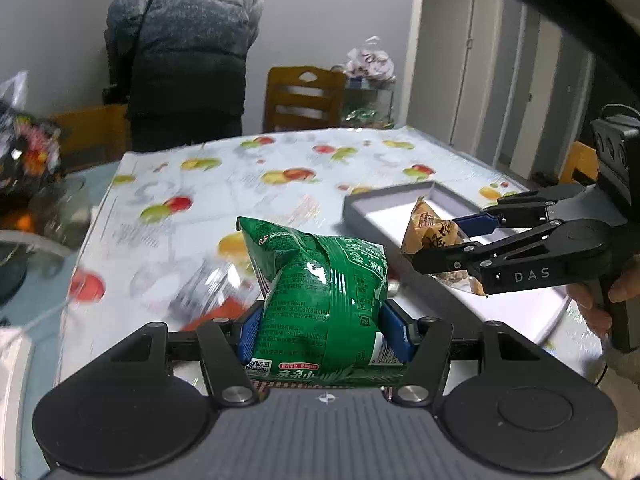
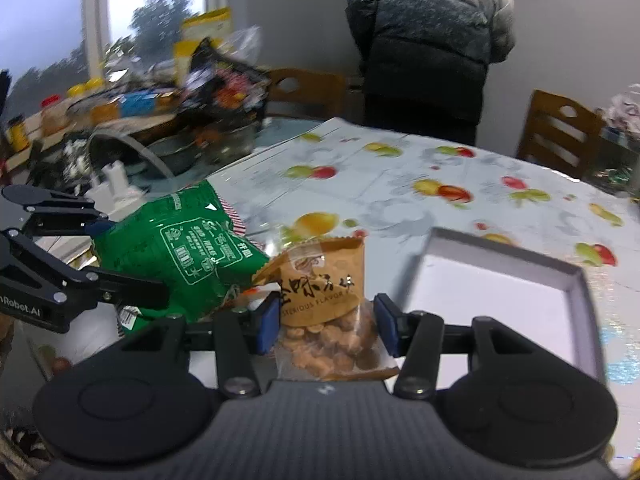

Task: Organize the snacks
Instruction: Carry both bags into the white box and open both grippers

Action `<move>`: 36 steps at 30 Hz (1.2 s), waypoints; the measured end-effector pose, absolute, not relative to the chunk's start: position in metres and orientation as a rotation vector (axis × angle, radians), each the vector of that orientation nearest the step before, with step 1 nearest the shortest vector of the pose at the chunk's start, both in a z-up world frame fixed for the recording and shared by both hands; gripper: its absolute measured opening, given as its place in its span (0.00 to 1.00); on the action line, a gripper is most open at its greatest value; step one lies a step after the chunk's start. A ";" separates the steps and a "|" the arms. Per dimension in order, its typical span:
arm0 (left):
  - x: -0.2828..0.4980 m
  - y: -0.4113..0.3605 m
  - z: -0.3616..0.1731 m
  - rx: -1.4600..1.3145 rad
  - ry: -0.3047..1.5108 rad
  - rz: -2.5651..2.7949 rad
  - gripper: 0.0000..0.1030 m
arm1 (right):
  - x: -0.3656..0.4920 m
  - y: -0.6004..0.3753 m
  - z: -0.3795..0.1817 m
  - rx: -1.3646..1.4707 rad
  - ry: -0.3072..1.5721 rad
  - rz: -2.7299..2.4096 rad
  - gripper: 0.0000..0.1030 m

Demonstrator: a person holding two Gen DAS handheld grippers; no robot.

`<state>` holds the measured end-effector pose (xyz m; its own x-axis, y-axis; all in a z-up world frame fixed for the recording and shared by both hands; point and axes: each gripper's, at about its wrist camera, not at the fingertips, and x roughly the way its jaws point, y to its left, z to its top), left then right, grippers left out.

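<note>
My left gripper [image 1: 322,332] is shut on a green snack bag [image 1: 320,300] and holds it above the fruit-print tablecloth [image 1: 248,176]. The green bag also shows in the right wrist view [image 2: 180,256], left of centre. My right gripper [image 2: 328,326] is shut on a small brown packet of nuts [image 2: 324,308]; in the left wrist view that packet [image 1: 430,234] hangs by the near left corner of a shallow grey box with a white floor [image 1: 400,216]. The box [image 2: 500,280] lies just right of the right gripper.
A person in a dark puffer jacket [image 1: 184,44] stands at the table's far side. Wooden chairs [image 1: 300,98] stand behind the table. A heap of jars, bags and bowls [image 2: 160,92] crowds the far left of the table. White cupboards [image 1: 500,80] line the right wall.
</note>
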<state>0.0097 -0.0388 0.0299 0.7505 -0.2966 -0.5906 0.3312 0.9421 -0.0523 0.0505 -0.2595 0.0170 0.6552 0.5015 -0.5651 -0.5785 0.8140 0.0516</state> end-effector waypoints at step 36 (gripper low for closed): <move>0.173 -0.190 -0.029 0.013 0.624 -0.384 0.60 | 0.178 -0.387 -0.041 0.096 0.699 0.068 0.48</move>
